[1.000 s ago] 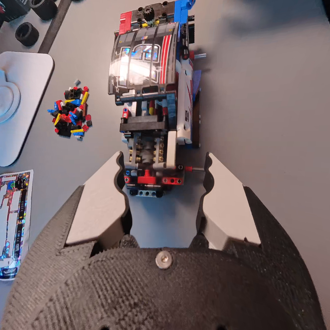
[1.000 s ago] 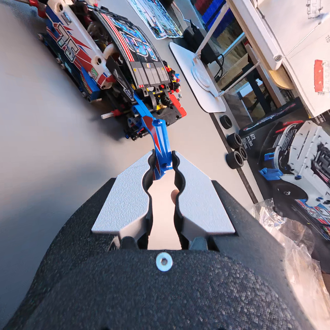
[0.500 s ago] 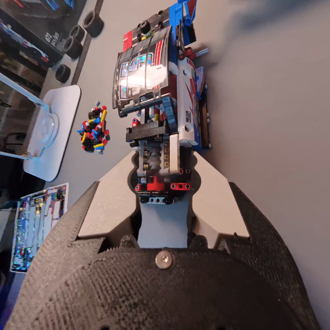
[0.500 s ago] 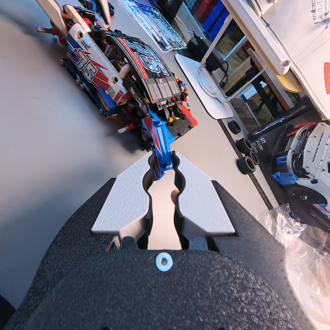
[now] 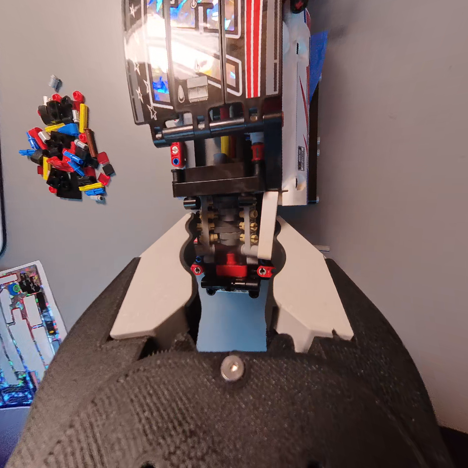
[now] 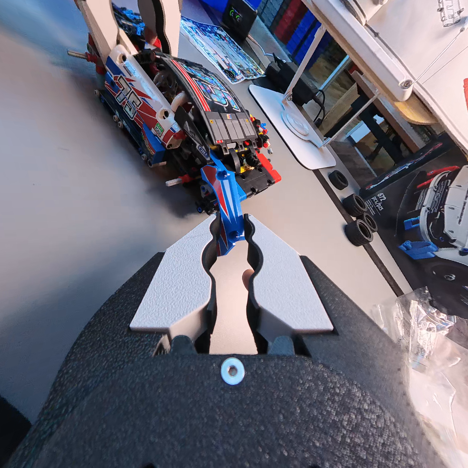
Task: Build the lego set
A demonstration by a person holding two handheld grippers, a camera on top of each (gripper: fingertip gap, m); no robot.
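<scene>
A half-built lego race car [image 5: 217,152] with a black stickered roof and white, red and blue sides lies on the grey table. My left gripper [image 5: 231,228] is shut on the car's near end, its fingers pressing both sides of the engine block. In the right wrist view the car [image 6: 177,121] lies ahead, with the left gripper's fingers [image 6: 101,33] at its far end. My right gripper [image 6: 230,228] is shut on a blue curved panel [image 6: 228,210] with red and white stripes, held close to the car's near corner.
A pile of small loose lego parts [image 5: 65,149] lies left of the car. A sticker sheet [image 5: 22,329] lies at the lower left. A white lamp base [image 6: 293,126], loose black tyres [image 6: 357,217], the set's box [image 6: 430,215] and clear plastic bags [image 6: 430,342] are to the right.
My left gripper moved forward and shut on the car's near end. My right gripper, still holding the blue panel, drew slightly back from the car.
</scene>
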